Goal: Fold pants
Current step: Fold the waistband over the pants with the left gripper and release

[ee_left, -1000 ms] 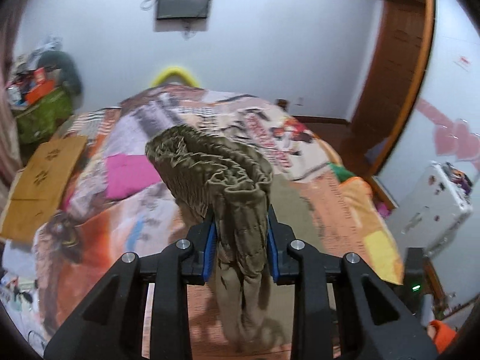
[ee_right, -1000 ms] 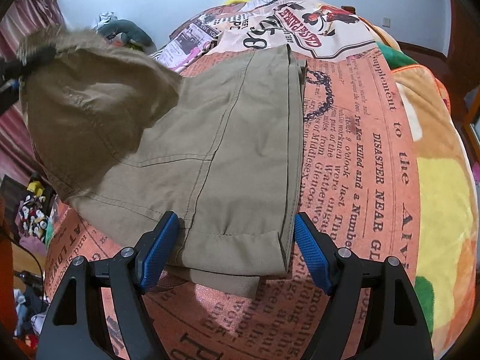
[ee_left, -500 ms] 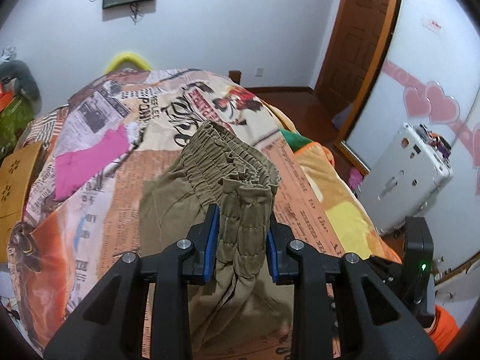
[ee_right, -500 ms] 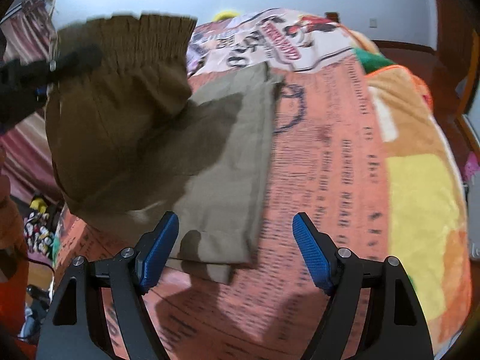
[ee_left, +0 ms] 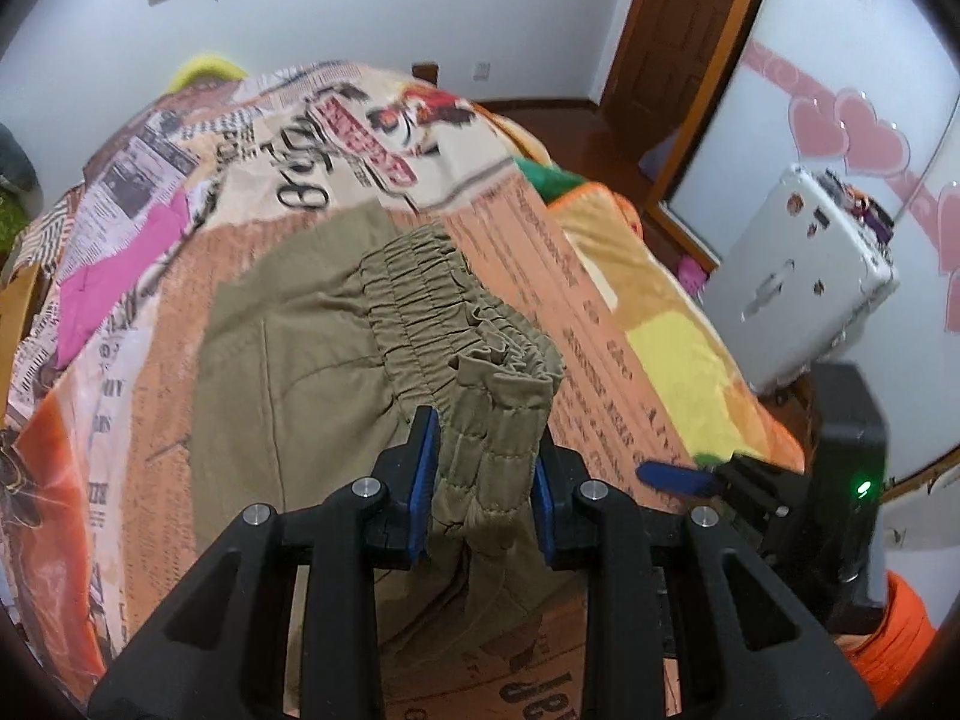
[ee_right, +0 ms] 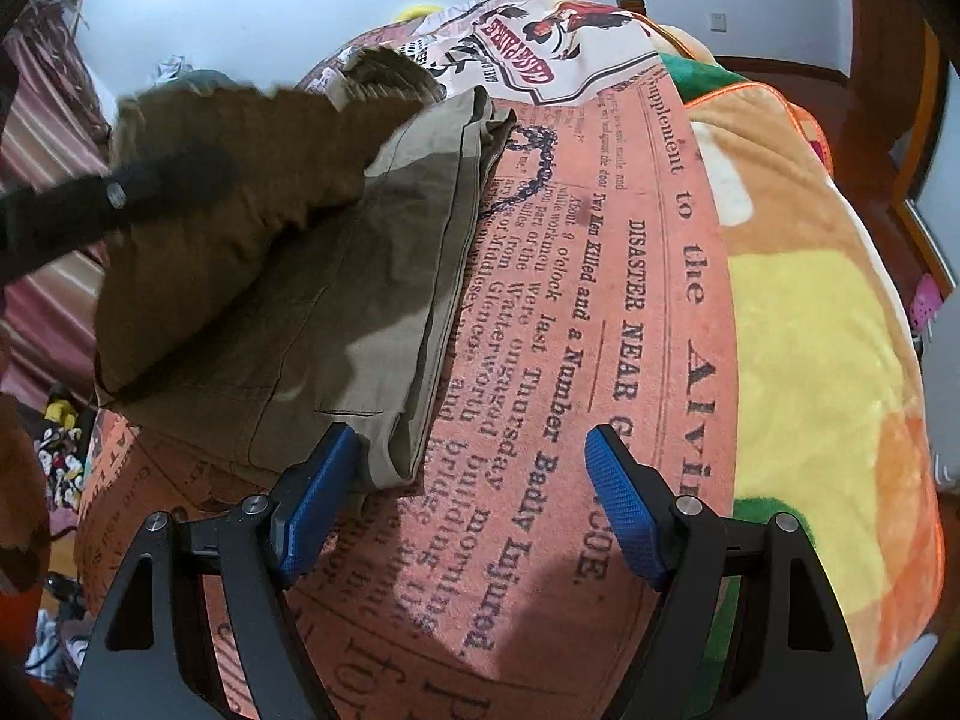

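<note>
The khaki pants (ee_left: 288,372) lie folded lengthwise on the newspaper-print blanket (ee_right: 600,312), their gathered elastic waistband (ee_left: 456,330) lifted over the legs. The left gripper (ee_left: 480,468) clamps that waistband; the right gripper (ee_right: 462,498) stands wide and empty, its left pad just beside the near hem.

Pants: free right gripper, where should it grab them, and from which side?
Probably the near hem corner of the pants, beside the open right gripper. Slide in low from the bare blanket on the right: the folded edge there lies flat and exposed. The left gripper already clamps the waistband.
</note>
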The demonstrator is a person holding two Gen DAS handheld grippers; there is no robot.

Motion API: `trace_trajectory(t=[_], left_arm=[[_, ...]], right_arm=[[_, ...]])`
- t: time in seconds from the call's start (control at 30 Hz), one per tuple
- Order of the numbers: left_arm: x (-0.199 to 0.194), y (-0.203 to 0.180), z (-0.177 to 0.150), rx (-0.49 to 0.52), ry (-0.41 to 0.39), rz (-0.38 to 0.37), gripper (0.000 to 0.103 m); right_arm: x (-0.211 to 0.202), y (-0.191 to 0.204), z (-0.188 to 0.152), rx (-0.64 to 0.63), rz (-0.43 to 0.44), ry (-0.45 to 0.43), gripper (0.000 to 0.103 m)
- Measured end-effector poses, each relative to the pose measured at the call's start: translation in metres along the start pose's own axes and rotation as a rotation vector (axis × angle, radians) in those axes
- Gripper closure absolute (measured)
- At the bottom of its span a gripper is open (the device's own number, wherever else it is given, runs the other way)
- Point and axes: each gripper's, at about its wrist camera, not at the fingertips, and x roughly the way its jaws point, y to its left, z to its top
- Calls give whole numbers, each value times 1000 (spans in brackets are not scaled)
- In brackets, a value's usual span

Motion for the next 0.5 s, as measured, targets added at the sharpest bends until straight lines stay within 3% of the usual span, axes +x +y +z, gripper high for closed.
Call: trace_trajectory(t=[0.13, 0.2, 0.37, 0.5], left_arm=[[6, 0, -4, -32, 50, -25, 63], [2, 0, -4, -43, 52, -32, 43], [-29, 4, -3, -30, -32, -33, 33], [-48, 26, -4, -46, -90, 14, 24]], right_arm=[[-2, -1, -1, 3, -2, 0, 27], [-5, -1, -1, 4, -6, -2, 28], [-19, -1, 2, 6, -22, -34, 28], [-36, -1, 10, 14, -21, -83, 28]])
